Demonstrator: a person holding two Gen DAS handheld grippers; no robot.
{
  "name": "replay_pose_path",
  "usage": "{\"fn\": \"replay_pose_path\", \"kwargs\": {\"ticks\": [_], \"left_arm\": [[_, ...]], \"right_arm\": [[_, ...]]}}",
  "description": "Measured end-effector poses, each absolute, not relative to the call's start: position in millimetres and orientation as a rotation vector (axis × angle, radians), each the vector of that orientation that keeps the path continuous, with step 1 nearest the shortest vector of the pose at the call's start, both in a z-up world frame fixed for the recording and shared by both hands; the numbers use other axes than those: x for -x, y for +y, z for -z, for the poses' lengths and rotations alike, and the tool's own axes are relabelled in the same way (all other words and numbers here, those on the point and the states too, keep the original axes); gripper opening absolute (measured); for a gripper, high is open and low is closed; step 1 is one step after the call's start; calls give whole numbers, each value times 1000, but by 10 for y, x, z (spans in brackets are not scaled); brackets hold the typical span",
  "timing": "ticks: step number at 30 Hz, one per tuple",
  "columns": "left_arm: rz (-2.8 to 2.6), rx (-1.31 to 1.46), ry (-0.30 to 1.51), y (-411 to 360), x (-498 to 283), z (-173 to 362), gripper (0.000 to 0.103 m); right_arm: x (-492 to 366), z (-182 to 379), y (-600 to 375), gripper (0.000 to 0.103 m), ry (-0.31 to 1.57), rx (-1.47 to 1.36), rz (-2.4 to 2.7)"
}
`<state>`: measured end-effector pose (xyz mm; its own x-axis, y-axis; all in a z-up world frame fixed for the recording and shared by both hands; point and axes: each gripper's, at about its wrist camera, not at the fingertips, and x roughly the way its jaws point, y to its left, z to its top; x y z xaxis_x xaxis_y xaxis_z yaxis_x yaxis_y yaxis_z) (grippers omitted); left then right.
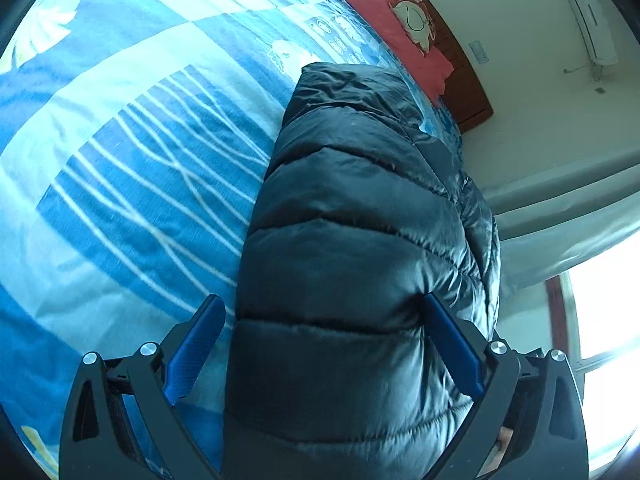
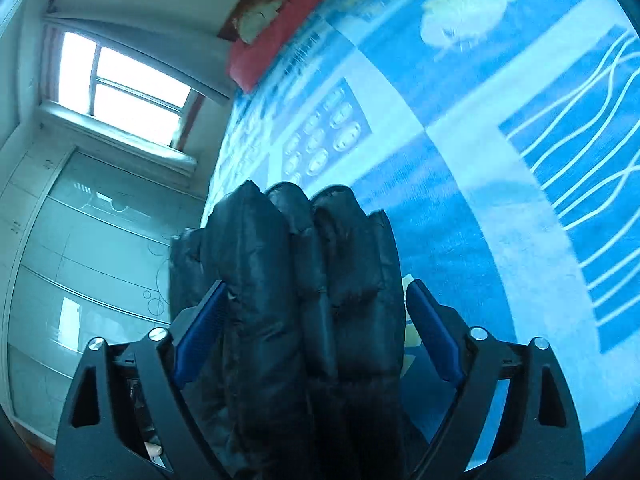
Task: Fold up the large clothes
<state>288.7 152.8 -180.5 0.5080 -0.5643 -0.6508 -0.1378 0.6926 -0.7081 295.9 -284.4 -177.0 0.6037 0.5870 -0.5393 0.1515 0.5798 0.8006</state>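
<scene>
A black puffer jacket (image 1: 360, 208) lies folded into a long thick bundle on the blue patterned bedspread (image 1: 120, 160), near the bed's right edge. My left gripper (image 1: 322, 299) straddles its near end. The right pad rests against the fabric and the left pad stands a little off it, so the jaws are open. In the right wrist view the jacket (image 2: 288, 280) shows as a stack of several puffy layers seen end-on. My right gripper (image 2: 317, 283) is open around the stack: the left pad is at the fabric, and a narrow gap remains at the right pad.
A red pillow (image 1: 396, 24) lies by the wooden headboard (image 1: 464, 80) at the far end of the bed. White wardrobe doors (image 2: 80, 260) and a bright window (image 2: 120, 88) stand beyond the bed's edge. Bare bedspread (image 2: 500, 200) stretches beside the jacket.
</scene>
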Motion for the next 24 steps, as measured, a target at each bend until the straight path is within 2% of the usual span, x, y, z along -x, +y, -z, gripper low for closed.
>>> {"fn": "replay_pose_path", "kwargs": {"ticks": [1,2,5,13,24], "left_arm": [[296,779,1032,1497,-2912,1805,98],[296,776,1036,1475,-2935,1812,98],[294,780,1074,1390,-2990,1884,98],[236,628,1088,1142,-3083,1916,99],[231,597,1073,1087,-3087,1922,99]], "right_arm": [[-2968,1808,-2851,61,922,-957,-298],[-2968,1859,-2872,56,926,-980,-295],[-2937,1957,-2915,49,921,-1002,-289],[-2910,2185,-2941,47,906,-1053,-290],[-2888,2241,-2959,47,893,-1046,-296]]}}
